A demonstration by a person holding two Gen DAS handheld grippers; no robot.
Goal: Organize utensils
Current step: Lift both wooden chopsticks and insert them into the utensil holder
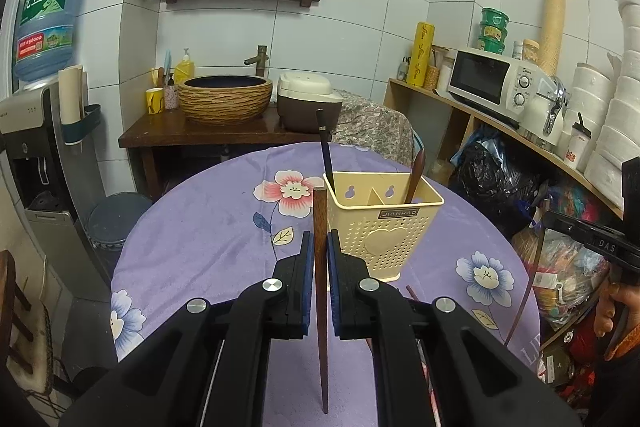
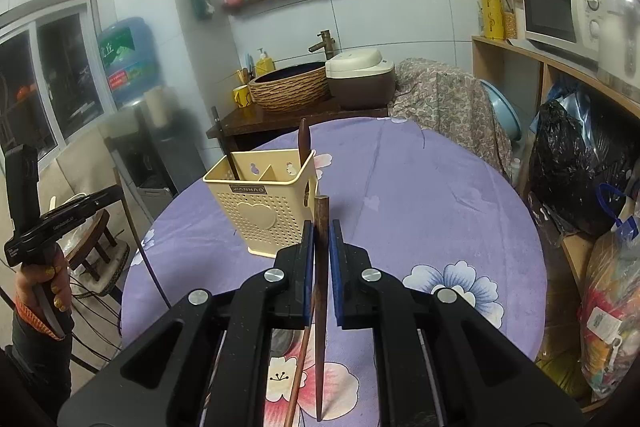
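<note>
A cream perforated utensil holder [image 1: 384,231] [image 2: 260,203] stands on the purple flowered tablecloth [image 1: 208,227]. A dark chopstick [image 1: 326,147] leans in its left compartment and a brown spoon handle [image 1: 416,175] in its right one. My left gripper [image 1: 320,243] is shut on a brown chopstick [image 1: 320,307], held upright just left of the holder. My right gripper [image 2: 321,231] is shut on another brown chopstick [image 2: 320,307], upright at the holder's right front corner. A loose chopstick [image 2: 298,367] and a metal spoon [image 2: 282,343] lie on the cloth under the right gripper.
A hand holds each gripper at the table's sides. Behind the table are a wooden counter with a woven basin [image 1: 224,99] and a rice cooker [image 1: 308,103]. A shelf with a microwave [image 1: 500,87] and bags stands right, a water dispenser [image 1: 44,27] left.
</note>
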